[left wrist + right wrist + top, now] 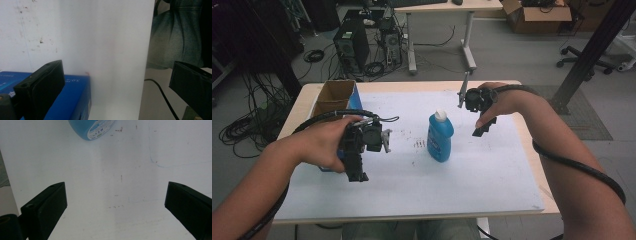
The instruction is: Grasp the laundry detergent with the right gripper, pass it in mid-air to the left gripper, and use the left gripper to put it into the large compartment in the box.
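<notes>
**Both grippers held open over the white tabletop, blue bottle between them**

Nearest the person, the left gripper [360,165] hangs over the front left part of the white tabletop [472,185], its matte black fingers [41,87] spread wide with nothing between them. Just under it lies a blue cardboard box [77,100] with glossy printed sides; white lettering runs along its edge but is too blurred to read. The tabletop is smooth and scuffed with small dark specks and a faint blue pen line.

In the middle stands the blue bottle [440,137], translucent plastic with a white cap and a pale printed label whose words are too small to read.

Farther back on the right, the right gripper [482,127] hovers, fingers [47,205] wide apart and empty. An open brown carton [334,92] sits at the far left corner.
</notes>
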